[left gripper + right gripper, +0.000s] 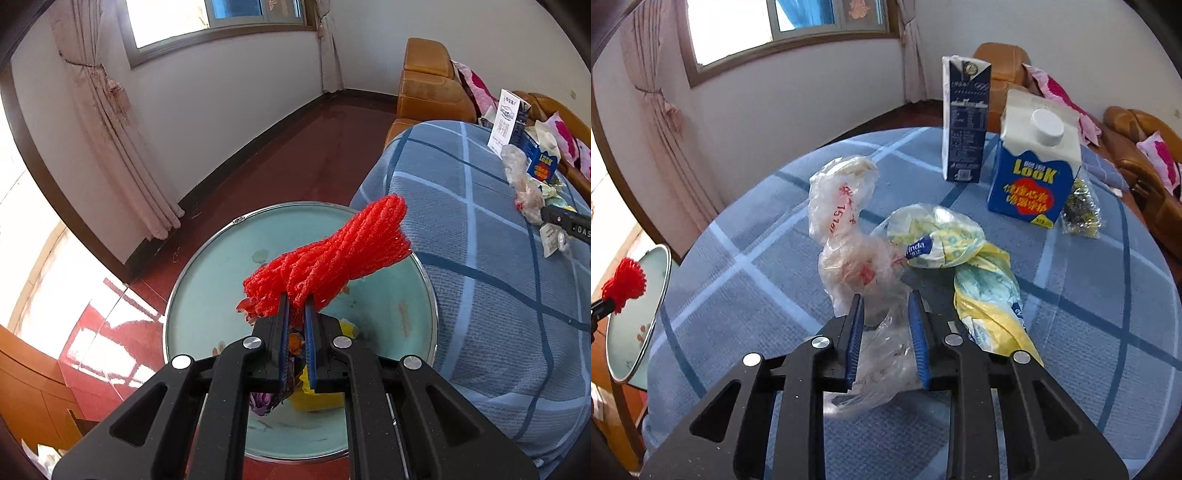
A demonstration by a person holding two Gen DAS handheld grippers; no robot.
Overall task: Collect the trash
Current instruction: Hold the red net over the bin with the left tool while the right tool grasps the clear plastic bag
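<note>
Red foam netting [325,254] sits clamped in the left gripper [297,306] above a round glass side table [207,280]; right gripper [886,306] jaws pinch the clear plastic bag [849,258] mid-bench, near cartons.

cartons: two, tall dark-blue milk carton [966,122] and blue white-capped Look carton [1032,170] | plastic bags: two, clear red-printed bag [846,236] and yellow-green wrapper [964,266] | red foam net [325,258]: one

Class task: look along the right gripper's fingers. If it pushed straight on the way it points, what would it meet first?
The right gripper already has the clear plastic bag between its fingers, so it would push into that crumpled bag first. Beyond it probably the checked tablecloth, though depth is unclear.
</note>
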